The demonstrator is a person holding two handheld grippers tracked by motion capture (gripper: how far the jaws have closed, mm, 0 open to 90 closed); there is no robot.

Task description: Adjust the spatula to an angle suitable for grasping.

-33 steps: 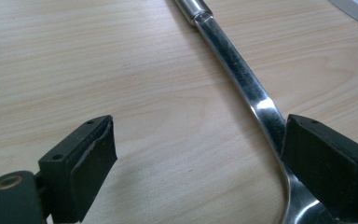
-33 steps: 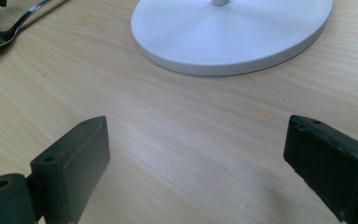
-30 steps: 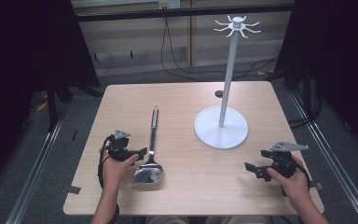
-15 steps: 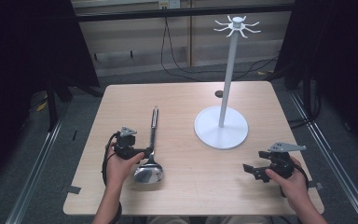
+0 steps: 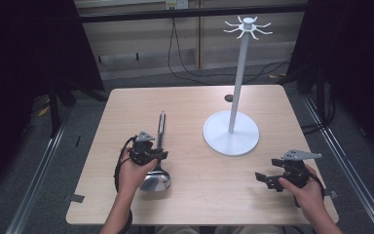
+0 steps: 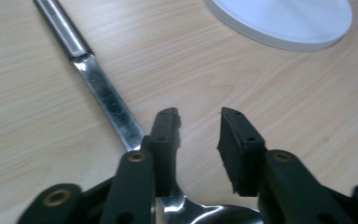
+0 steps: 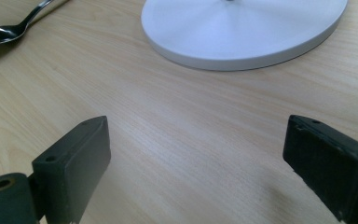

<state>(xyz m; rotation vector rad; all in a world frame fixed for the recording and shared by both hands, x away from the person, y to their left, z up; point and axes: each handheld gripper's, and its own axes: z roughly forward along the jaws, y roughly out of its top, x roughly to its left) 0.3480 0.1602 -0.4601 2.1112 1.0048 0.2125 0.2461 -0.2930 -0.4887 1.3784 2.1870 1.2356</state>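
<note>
**Left tool narrows beside the ladle's neck; right tool waits wide apart**

The left tool [image 6: 199, 135] has just been closing its jaws, and a narrow gap remains between the pads. In the left gripper view nothing sits in that gap: bare wood shows through it. The ladle [image 5: 158, 156] lies flat on the counter [image 5: 195, 204], its handle running away toward the far edge and its bowl nearest the person. The handle's neck passes under and outside the left jaw, not between the two. So the tool holds nothing that the pictures show.

The right tool [image 7: 200, 158] rests low over the counter near the front right corner, its jaws spread wide with nothing between them.

The likely trouble is a missed or skewed grip. If the jaws finish closing where they stand, they would meet on air, or one pad would catch the edge of the thin, polished neck and flick the ladle sideways. A pinch so close to the heavy bowl could also let the long handle swing down once lifted.

Beyond the ladle, the white hook stand [image 5: 233, 87] rises from a broad round base [image 5: 231, 134] near the counter's middle, well apart from the ladle. Its tall pole is the thing to steer round. Open wood lies between the two hands, and the front edge is close to the bowl.
</note>
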